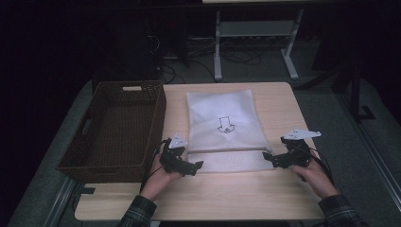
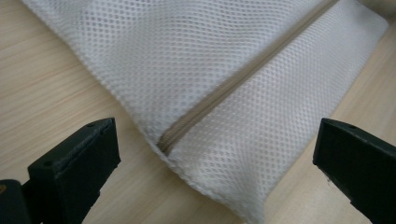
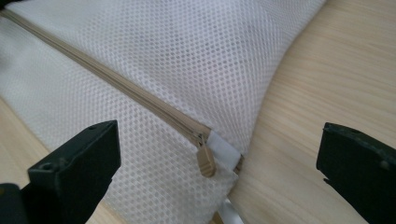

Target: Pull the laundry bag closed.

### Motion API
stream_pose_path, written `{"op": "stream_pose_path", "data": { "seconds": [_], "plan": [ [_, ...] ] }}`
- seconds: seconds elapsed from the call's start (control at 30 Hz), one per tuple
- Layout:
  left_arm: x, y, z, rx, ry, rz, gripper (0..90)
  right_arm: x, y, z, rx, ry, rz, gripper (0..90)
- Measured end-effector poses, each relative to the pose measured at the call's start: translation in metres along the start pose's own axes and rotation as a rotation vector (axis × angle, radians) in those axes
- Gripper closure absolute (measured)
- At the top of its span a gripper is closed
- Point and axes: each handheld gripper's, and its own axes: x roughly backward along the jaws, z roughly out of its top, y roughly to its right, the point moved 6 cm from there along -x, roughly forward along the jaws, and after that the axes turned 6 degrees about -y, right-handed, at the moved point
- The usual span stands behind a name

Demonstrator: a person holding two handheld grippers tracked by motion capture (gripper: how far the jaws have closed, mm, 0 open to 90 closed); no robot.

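High view — mesh bag (image 1: 222, 120), seemingly flat.

A white mesh bag (image 1: 222, 125) lies mid-table; a brown basket (image 1: 116, 130) sits at the left edge; both grippers (image 1: 187, 165) (image 1: 272, 158) flank the bag's near end.

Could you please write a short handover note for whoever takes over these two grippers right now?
Left gripper: open, empty, at the near left end of the white mesh bag, by the closed end of its zipper.
Right gripper: open, empty, at the bag's near right end, facing the beige zipper pull.
The bag lies flat on the wooden table; the brown wicker basket stands to its left.
Done: both grippers lined up at the zipper ends.
Left: nothing gripped yet; the zipper looks shut. Probably pinch one end and take the pull.
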Motion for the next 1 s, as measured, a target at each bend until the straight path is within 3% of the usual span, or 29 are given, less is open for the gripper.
{"op": "stream_pose_path", "data": {
  "seconds": [0.13,0.37,0.7,1.0],
  "plan": [
    [0.002,0.001,-0.001,0.0,0.005,0.012,0.0,0.002,-0.001,-0.004,-0.005,-0.02,-0.034,0.0],
    [0.008,0.006,-0.008,-0.007,-0.006,0.039,0.1,0.011,-0.006,-0.011,-0.009,-0.01,-0.03,0.0],
    [0.019,0.022,-0.024,-0.041,-0.019,0.022,0.1,0.026,-0.012,-0.025,-0.041,-0.002,-0.042,0.0],
    [0.034,0.026,-0.048,-0.061,-0.033,0.02,0.0,0.041,-0.016,-0.051,-0.023,-0.038,-0.032,0.0]
  ]
}}
